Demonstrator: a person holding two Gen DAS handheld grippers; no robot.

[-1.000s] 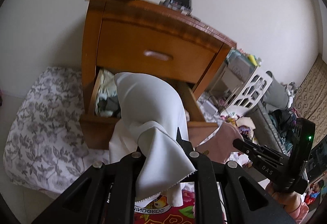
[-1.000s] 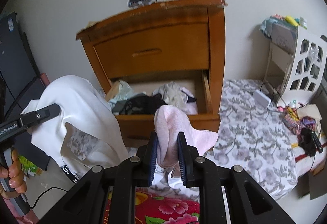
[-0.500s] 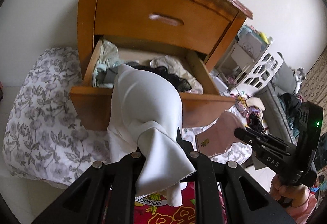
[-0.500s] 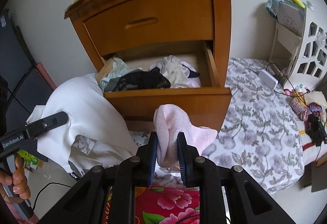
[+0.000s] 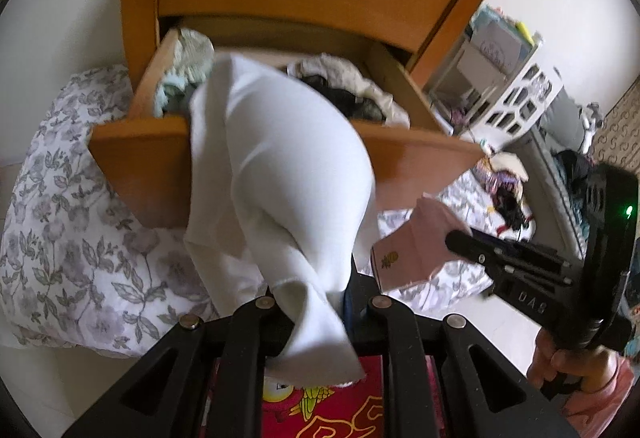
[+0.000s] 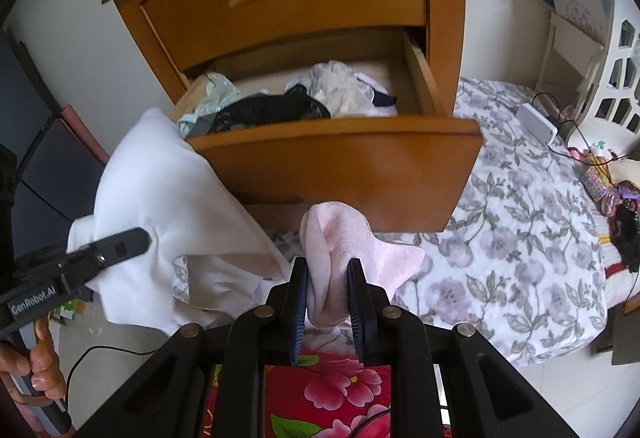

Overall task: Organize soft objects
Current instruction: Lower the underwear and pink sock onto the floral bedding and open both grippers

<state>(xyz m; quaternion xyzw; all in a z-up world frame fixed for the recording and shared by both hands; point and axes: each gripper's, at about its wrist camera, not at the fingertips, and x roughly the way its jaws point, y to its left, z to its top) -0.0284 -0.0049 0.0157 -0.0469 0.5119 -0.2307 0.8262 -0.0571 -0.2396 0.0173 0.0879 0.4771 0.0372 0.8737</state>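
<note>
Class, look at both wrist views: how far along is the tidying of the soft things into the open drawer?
Done: the lower drawer stands open with several garments already inside. In hand: the left claw is shut on a white cloth, and the right claw is shut on a pink cloth, both in front of the drawer. Left: both cloths must still go in, and the drawer is not yet closed.

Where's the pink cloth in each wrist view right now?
Left wrist view: pink cloth at right of centre, clamped in the right hand-held gripper, beside the white garment.
Right wrist view: bottom centre, pinched between the blue pads.
Shared landmark: the open wooden drawer.
</note>
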